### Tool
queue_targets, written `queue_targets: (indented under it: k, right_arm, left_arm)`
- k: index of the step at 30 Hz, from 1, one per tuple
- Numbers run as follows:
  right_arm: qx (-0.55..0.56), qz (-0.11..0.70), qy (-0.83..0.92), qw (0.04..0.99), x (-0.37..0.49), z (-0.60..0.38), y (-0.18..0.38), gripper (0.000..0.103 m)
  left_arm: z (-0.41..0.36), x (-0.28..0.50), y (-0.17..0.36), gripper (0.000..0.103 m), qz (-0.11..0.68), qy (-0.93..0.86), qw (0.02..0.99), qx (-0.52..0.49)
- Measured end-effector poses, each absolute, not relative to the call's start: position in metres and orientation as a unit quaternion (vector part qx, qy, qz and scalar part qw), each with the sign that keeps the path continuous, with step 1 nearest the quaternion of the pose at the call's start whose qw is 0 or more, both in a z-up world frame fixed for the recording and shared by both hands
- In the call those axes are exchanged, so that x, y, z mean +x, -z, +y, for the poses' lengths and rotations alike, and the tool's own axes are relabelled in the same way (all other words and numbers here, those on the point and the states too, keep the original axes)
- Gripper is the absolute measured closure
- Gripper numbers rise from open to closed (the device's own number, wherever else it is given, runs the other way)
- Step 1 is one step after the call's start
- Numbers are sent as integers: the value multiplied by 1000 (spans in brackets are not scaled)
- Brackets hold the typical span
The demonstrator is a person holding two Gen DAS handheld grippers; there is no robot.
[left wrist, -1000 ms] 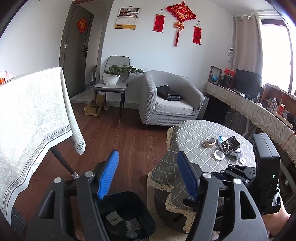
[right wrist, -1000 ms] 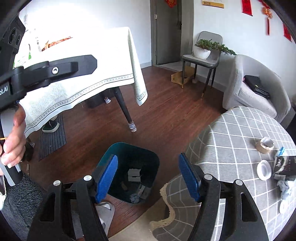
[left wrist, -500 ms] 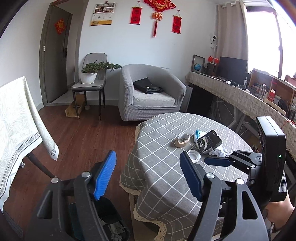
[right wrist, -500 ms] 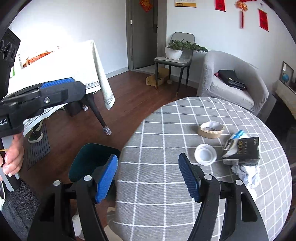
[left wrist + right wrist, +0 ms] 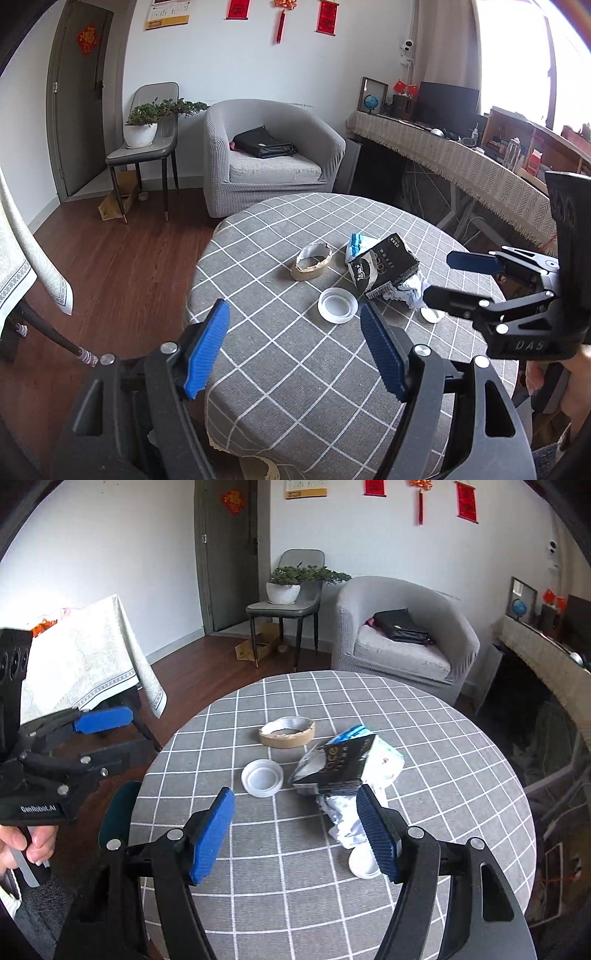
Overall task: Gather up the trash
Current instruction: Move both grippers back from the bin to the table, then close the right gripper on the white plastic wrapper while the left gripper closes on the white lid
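Left gripper (image 5: 295, 354) jaws opening, right gripper (image 5: 297, 834) jaws spread, above littered round table (image 5: 258, 904).

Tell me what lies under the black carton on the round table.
The black carton rests partly on a white wrapper with blue print and crumpled white paper, which stick out beside it. The grey checked tablecloth lies beneath. Whatever else sits directly under the carton is covered.

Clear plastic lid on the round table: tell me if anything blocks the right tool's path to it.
Nothing visible does. The clear plastic lid lies alone on the checked tablecloth, just beyond the open, empty right tool. The black carton lies to its right, apart from it.
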State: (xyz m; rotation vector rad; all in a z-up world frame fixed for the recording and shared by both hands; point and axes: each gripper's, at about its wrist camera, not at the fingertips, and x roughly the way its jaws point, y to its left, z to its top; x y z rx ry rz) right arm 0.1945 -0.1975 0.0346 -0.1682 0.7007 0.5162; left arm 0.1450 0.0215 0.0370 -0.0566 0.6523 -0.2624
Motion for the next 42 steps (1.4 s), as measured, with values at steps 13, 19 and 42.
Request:
queue_targets:
  k: [13,19,42]
  right_arm:
    - [20,364,-260,894,226,-246,-32,37]
    - [97,381,-285,874,240,-266,-22,42]
    - [237,403,-330,820,276,-279,2,54]
  left_arm:
    - [-26,187,2,27,370,133,920,4]
    - [-39,202,13,29,382,127,915,24]
    - [-46,209,21,61,386,128,913,38]
